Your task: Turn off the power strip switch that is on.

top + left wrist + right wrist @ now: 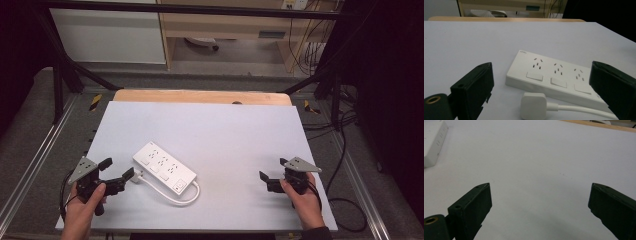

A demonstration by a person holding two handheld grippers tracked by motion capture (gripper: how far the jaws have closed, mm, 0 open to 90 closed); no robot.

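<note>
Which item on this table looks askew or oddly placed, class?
The white power strip lies diagonally across the table, and its own cable loops back so the plug rests unplugged beside it. Nothing looks damaged or spilled.

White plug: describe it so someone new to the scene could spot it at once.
On the white table, find the white power strip lying left of centre. Its cord loops off the near end and back left to the plug, a small rounded square block lying between the open fingers of the left gripper, loose, not in a socket.
</note>
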